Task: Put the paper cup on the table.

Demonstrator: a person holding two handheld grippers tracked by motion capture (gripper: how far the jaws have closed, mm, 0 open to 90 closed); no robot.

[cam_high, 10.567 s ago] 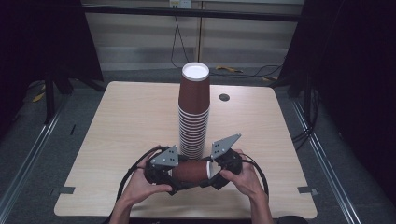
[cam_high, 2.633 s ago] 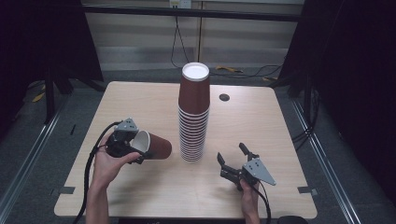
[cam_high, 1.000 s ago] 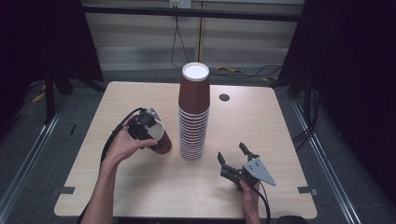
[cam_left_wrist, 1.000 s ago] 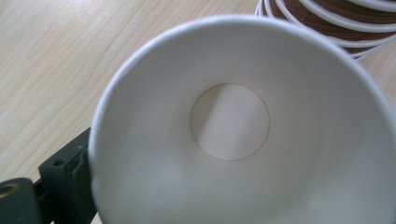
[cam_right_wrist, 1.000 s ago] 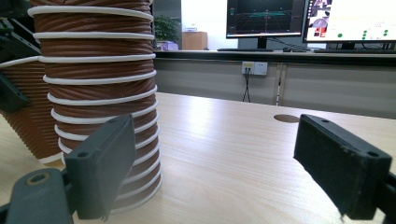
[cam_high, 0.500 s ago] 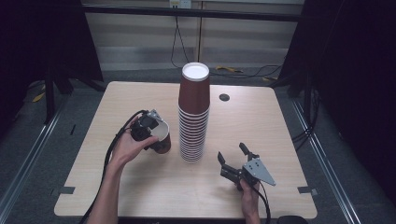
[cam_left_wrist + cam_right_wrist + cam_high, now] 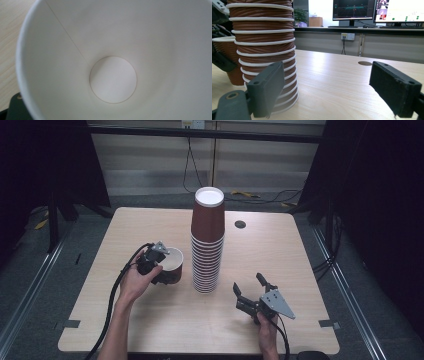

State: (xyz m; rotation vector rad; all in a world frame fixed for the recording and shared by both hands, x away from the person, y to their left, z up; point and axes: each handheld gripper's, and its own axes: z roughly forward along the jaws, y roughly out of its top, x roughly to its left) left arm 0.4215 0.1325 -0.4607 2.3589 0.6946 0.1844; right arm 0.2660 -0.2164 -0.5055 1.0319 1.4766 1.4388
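Cup (image 7: 171, 265) stands upright on the bench (image 7: 310, 265), just left of the cup stack (image 7: 207, 245); your left gripper (image 7: 159, 266) has just been closing its jaws on its rim. Your right gripper (image 7: 248, 287) rests with jaws wide, holding nothing.

The left gripper (image 7: 161, 265), its jaws just closing, grips a brown cup (image 7: 172, 265) upright on the table (image 7: 300, 265), just beside the cup stack (image 7: 207, 245). The right gripper (image 7: 248, 287) rests open, well apart.

One loose cup (image 7: 171, 265); one cup stack (image 7: 207, 245)
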